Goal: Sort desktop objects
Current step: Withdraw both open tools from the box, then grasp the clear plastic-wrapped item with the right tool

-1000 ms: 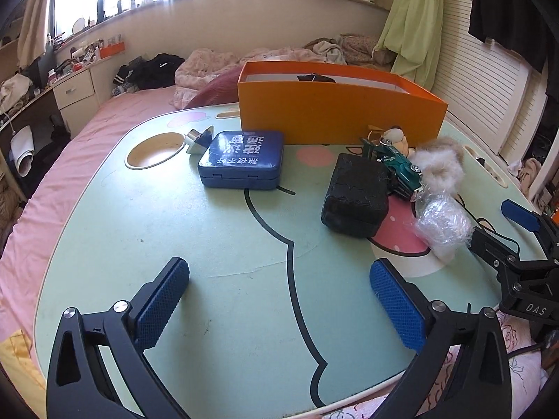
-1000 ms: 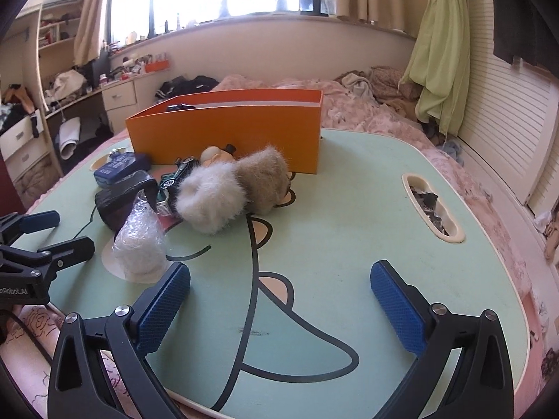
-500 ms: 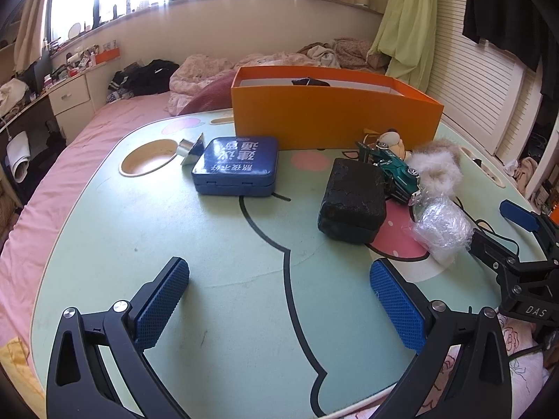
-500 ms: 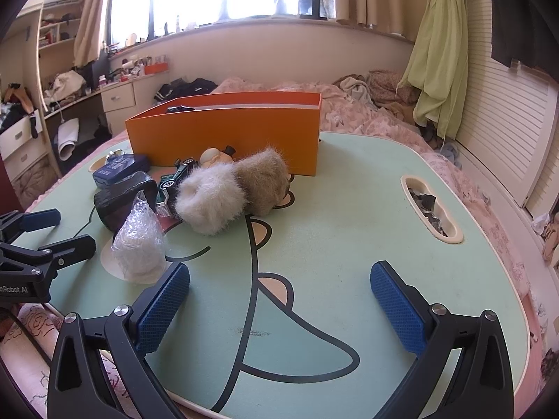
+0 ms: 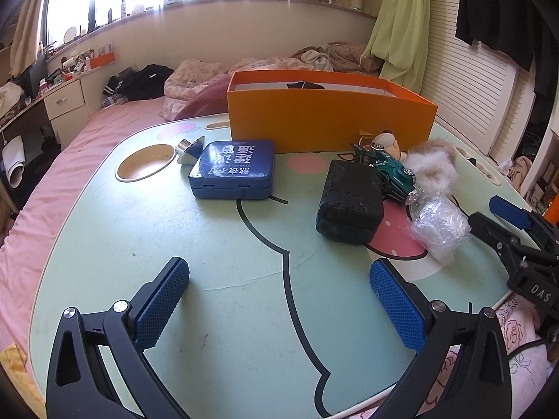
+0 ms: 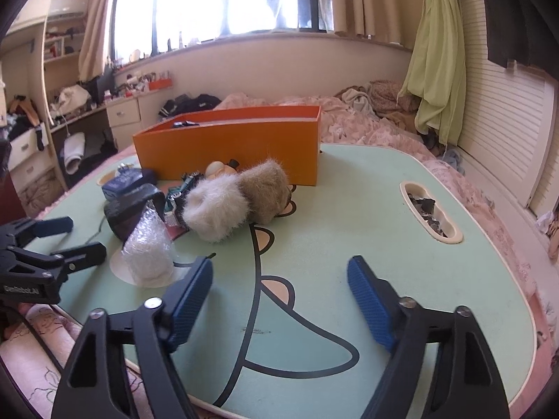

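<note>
Orange box (image 5: 328, 125): far ahead of both my pairs of fingers, open-topped, something dark already inside; I take it as the sorting bin.
Blue case (image 5: 232, 171): ahead and a little left of my left fingers, flat on the table (image 5: 139, 244).
Black case (image 5: 349, 202): ahead-right of my left fingers, touching the green toy car (image 5: 387, 171).
Bubble-wrap bundle (image 6: 148, 251): just beside my right gripper's left fingertip, nearest loose item.
Fur pieces: white puff (image 6: 216, 209) and tan puff (image 6: 267, 188), pressed together, ahead of my right fingers.
Left gripper (image 5: 279, 272): spread wide, empty, low over bare table.
Right gripper (image 6: 279, 265): empty, gap partly drawn in.
Change: half a second ago my right fingers stood wider; the objects lie as before.
Meaning: nothing picked yet; narrowing probably sizes the grip for the bundle, though it sits outside the gap, so I must shift left first.
</note>
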The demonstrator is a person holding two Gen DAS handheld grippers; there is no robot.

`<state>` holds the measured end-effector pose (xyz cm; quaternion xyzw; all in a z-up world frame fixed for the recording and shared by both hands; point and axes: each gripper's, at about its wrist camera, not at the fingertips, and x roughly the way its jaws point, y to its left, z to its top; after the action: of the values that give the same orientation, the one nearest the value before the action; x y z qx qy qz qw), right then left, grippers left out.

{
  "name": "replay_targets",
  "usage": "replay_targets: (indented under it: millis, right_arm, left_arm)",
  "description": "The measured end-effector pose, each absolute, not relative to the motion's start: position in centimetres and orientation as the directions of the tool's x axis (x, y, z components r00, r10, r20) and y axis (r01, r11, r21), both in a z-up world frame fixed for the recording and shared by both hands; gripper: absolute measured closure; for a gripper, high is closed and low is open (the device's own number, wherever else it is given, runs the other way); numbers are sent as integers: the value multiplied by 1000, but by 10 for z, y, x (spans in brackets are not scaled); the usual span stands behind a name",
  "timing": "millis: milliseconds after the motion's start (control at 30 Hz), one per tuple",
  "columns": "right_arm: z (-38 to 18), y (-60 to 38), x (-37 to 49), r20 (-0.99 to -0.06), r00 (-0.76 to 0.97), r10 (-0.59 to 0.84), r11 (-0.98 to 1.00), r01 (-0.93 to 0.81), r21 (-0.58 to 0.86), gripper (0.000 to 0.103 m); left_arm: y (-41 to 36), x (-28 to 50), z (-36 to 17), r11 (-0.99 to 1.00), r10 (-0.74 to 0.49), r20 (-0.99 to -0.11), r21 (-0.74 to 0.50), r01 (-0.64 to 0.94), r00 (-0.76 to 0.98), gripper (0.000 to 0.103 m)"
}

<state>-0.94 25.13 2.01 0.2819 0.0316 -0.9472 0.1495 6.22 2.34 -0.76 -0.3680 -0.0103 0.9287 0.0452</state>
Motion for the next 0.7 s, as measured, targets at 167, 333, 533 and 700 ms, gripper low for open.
replay_targets:
  millis: [167,333,533,700]
  right_arm:
    - [39,246,-1,-471,-811,-346,-927,372,41,33]
    - [48,207,0,-505,-727,-466,-843,537,6,33]
    - [24,188,-26,-640,-610,-467,-821,568,59,77]
    - [24,202,-13,-567,-643,-514,-817,569,95,77]
  left_arm:
    - [24,61,-8,-996,93,-682,-54,-77,-726,0]
    - [24,61,-8,-996,94,-682,-55,-77,-726,0]
    - [25,60,-7,-996,93,-682,-56,-74,-725,0]
    - [25,62,-7,-997,83,-679,-52,-65,-730,0]
